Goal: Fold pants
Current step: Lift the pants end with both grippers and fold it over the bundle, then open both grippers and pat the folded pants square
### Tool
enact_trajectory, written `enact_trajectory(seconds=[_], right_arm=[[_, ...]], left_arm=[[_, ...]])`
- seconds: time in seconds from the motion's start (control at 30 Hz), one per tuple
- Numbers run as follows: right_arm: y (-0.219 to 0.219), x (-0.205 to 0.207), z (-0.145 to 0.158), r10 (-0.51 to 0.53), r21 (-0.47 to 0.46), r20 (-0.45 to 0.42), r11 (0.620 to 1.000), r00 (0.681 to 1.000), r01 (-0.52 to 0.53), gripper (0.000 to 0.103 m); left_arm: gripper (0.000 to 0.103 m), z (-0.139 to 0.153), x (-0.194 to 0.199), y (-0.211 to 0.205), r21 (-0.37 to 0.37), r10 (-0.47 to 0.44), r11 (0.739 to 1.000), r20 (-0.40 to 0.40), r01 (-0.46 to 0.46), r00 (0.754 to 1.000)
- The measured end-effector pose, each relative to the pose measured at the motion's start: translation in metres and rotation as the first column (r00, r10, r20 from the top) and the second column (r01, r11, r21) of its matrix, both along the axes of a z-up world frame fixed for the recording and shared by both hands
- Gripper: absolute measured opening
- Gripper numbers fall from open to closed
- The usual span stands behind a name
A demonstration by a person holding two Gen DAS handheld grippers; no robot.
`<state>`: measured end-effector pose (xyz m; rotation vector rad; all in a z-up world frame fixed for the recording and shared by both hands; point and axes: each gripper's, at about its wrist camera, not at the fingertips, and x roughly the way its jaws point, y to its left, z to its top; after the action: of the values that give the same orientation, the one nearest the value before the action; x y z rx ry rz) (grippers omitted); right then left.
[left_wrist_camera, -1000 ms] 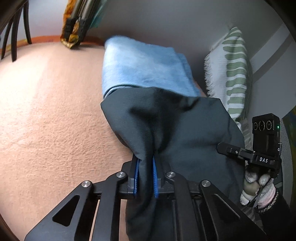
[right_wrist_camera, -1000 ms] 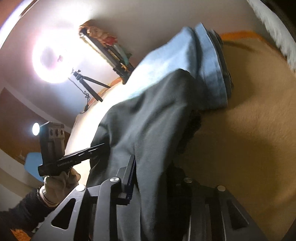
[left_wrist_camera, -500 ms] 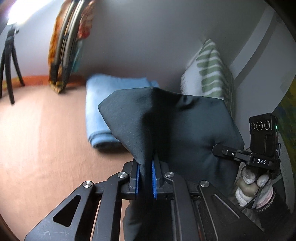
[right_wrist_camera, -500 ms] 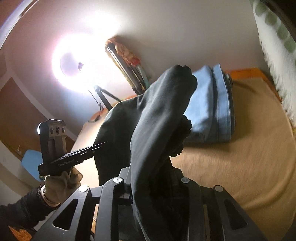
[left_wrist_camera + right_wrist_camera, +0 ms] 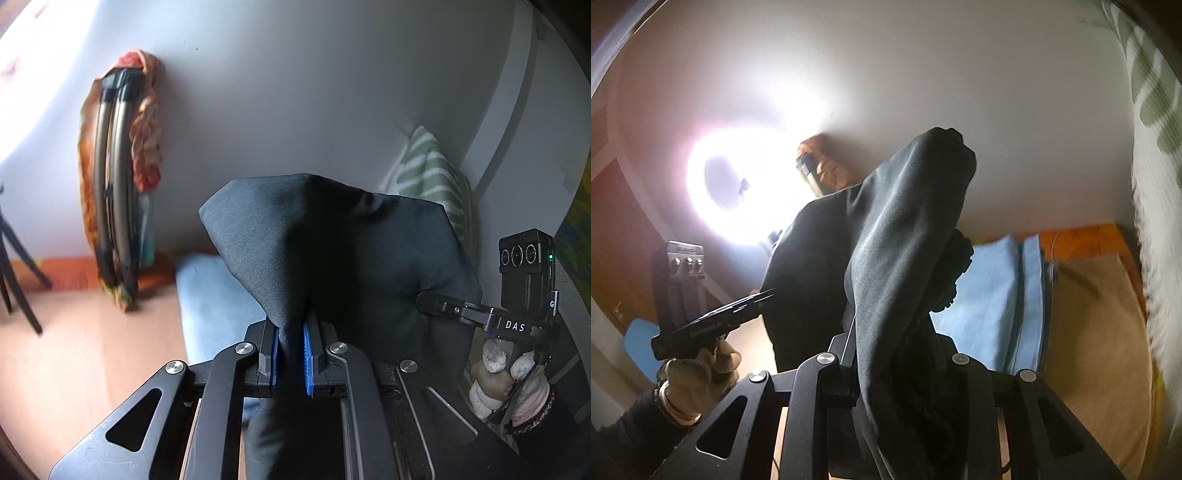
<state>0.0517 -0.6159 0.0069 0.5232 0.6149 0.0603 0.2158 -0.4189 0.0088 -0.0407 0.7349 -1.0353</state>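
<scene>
In the left wrist view, the left gripper [image 5: 290, 356] is seen clamped on a bunched edge of the dark pants [image 5: 332, 258], the cloth being pinched between its blue pads [image 5: 307, 365]. The pants are held up in the air, well above the tan bed surface [image 5: 74, 369], and are stretched across toward the right gripper [image 5: 458, 308] at the right edge, whose tips are buried in the fabric. A folded blue garment [image 5: 214, 295] is lying on the bed behind, a striped pillow [image 5: 428, 173] is propped against the wall, and a folded frame draped with patterned cloth [image 5: 118, 192] is leaned there too.

In the right wrist view, the right gripper [image 5: 886, 369] is closed on a thick roll of the pants [image 5: 908, 229]; its pads are hidden by cloth. The left gripper [image 5: 753, 302] is seen at the left, in front of a ring light [image 5: 746, 184].

Slippage is judged to be the main risk: the grip is taken on bunched fabric, so a layer could be pulled free if the two grippers are drawn apart too hard. The hanging cloth could also be dragged across the blue garment and disturb it.

No containers are visible.
</scene>
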Motion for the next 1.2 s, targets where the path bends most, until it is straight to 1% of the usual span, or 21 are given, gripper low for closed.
enact_trajectory(seconds=[0.13, 0.27, 0.53, 0.63, 0.73, 0.8, 0.83, 0.87, 0.9, 0.93, 0.97, 1.1, 1.2], right_arm=[[-0.019, 0.030, -0.003, -0.018, -0.008, -0.003, 1.000, 1.000, 0.018, 0.025], [-0.034, 0.054, -0.016, -0.023, -0.016, -0.030, 1.000, 0.999, 0.023, 0.025], [-0.065, 0.090, -0.067, -0.047, 0.037, -0.123, 0.998, 0.991, 0.052, 0.025], [-0.077, 0.098, -0.088, -0.060, 0.054, -0.158, 0.996, 0.986, 0.070, 0.025], [-0.083, 0.106, -0.104, -0.074, 0.047, -0.182, 0.995, 0.981, 0.084, 0.027], [-0.084, 0.112, -0.108, -0.083, 0.030, -0.199, 0.995, 0.977, 0.091, 0.030], [-0.083, 0.117, -0.111, -0.091, -0.001, -0.217, 0.996, 0.972, 0.093, 0.036], [-0.081, 0.121, -0.111, -0.098, -0.035, -0.234, 0.995, 0.967, 0.092, 0.045], [-0.080, 0.124, -0.111, -0.111, -0.071, -0.253, 0.993, 0.961, 0.096, 0.048], [-0.079, 0.125, -0.110, -0.128, -0.105, -0.266, 0.989, 0.955, 0.103, 0.057], [-0.078, 0.125, -0.107, -0.151, -0.138, -0.277, 0.984, 0.949, 0.117, 0.064], [-0.082, 0.114, -0.100, -0.217, -0.174, -0.273, 0.969, 0.937, 0.174, 0.064], [-0.082, 0.105, -0.098, -0.251, -0.207, -0.271, 0.958, 0.929, 0.198, 0.065]], left_arm=[[0.008, -0.003, 0.025, -0.013, 0.001, 0.021, 1.000, -0.004, -0.021, 1.000], [0.008, -0.016, 0.047, -0.030, 0.031, 0.021, 0.999, -0.012, -0.021, 1.000], [0.008, -0.060, 0.077, -0.064, 0.110, 0.033, 0.994, -0.055, -0.027, 0.998], [0.008, -0.071, 0.079, -0.070, 0.145, 0.033, 0.989, -0.042, -0.027, 0.999], [0.008, -0.078, 0.081, -0.072, 0.160, 0.046, 0.986, -0.040, -0.039, 0.998], [0.009, -0.083, 0.084, -0.074, 0.189, 0.063, 0.980, -0.047, -0.053, 0.997], [0.012, -0.084, 0.085, -0.074, 0.202, 0.082, 0.977, -0.048, -0.070, 0.996], [0.013, -0.083, 0.085, -0.076, 0.210, 0.096, 0.974, -0.046, -0.084, 0.994], [0.014, -0.082, 0.085, -0.075, 0.223, 0.118, 0.969, -0.033, -0.108, 0.992], [0.015, -0.081, 0.087, -0.073, 0.230, 0.131, 0.965, -0.022, -0.122, 0.991], [0.016, -0.079, 0.087, -0.071, 0.232, 0.138, 0.964, -0.014, -0.131, 0.990], [0.017, -0.070, 0.085, -0.058, 0.219, 0.138, 0.967, -0.003, -0.134, 0.990], [0.017, -0.066, 0.084, -0.048, 0.206, 0.135, 0.970, -0.015, -0.129, 0.991]])
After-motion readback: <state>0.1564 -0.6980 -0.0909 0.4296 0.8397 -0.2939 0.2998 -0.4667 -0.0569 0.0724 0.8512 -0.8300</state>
